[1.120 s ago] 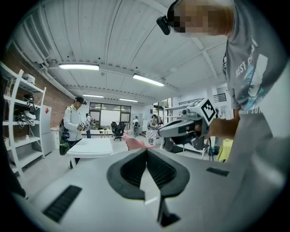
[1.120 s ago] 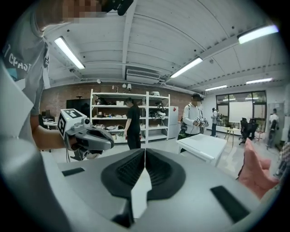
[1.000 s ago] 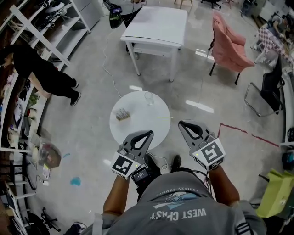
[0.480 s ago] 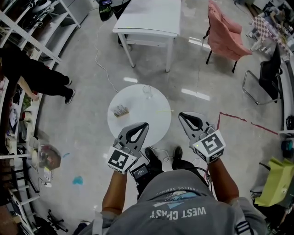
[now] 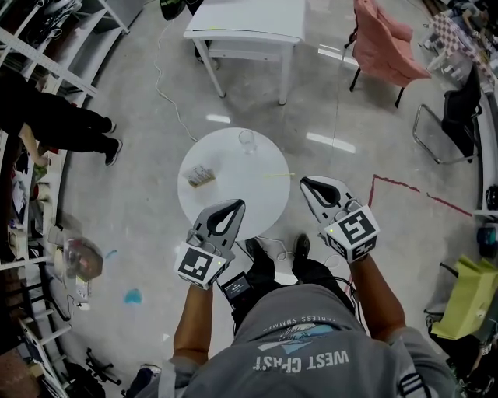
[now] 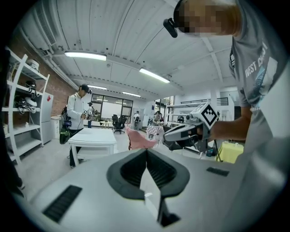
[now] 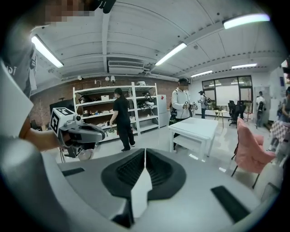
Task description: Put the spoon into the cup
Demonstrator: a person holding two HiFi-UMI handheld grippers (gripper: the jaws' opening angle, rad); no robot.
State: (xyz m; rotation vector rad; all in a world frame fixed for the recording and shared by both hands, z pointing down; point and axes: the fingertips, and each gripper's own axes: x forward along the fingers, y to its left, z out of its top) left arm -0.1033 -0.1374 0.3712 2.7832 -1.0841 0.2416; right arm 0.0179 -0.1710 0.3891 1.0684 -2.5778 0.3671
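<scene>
Jaws closed and empty at the near edge of the counter (image 5: 229, 165).
Left gripper (image 5: 233, 206) and right gripper (image 5: 308, 183) have sunk slightly; cup (image 5: 247, 141) and what seems the spoon (image 5: 276, 175) stay put.

Head view steeply down on round table (image 5: 233, 190); gripper views near-level across room, white desk (image 5: 249, 19) in all three.

Premises presenting as a lab-workshop — shelves (image 7: 145, 106) holding gear, table (image 5: 247, 22) and chairs (image 5: 385, 47) standing on concrete floor (image 5: 132, 194).

"WEST COAST" printed upside down on grey shirt (image 5: 302, 361)
</scene>
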